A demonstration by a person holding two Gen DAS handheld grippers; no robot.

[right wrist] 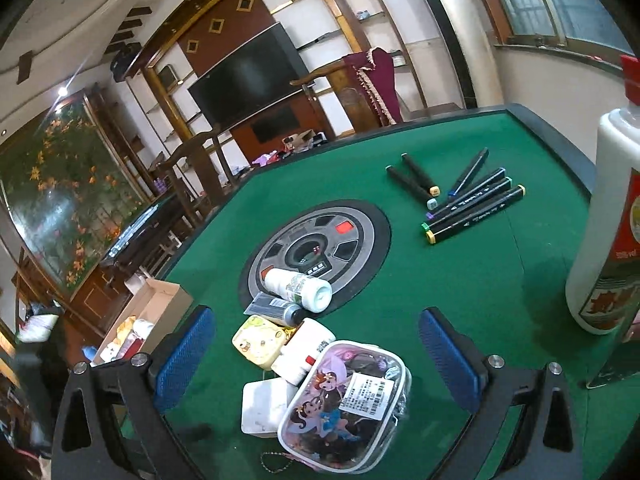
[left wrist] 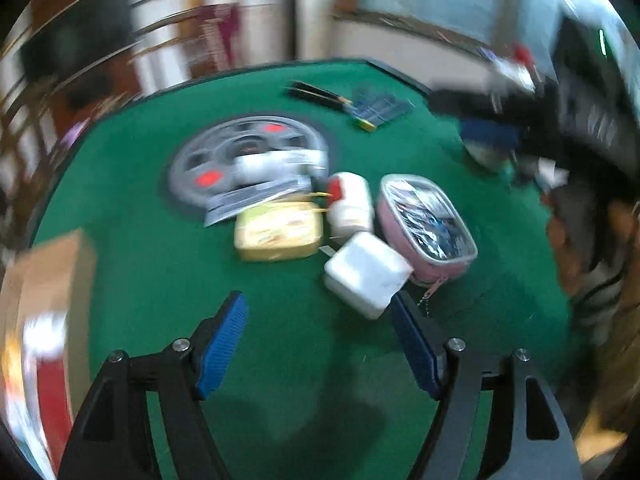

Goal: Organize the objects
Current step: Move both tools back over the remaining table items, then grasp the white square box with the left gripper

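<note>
Hovering over the green table [right wrist: 460, 280], both claws stand apart and empty: the right gripper [right wrist: 316, 356] wide above the cartoon pouch [right wrist: 344, 404], the left gripper [left wrist: 320, 344] near the white box [left wrist: 366, 272]. The clutter huddles by the table's centre dial [right wrist: 316, 248]; 6 markers [right wrist: 460, 196] lie toward the far edge. Best to take 1 item at a time, squarely, starting with the pouch.

My left camera looks steeply down my fingers at the green table [left wrist: 132, 240], close and blurred. My right camera sits higher, facing the television [right wrist: 248, 76]. Both views share the pink pouch [left wrist: 426, 224] [right wrist: 344, 404] and the clutter beside it.
</note>
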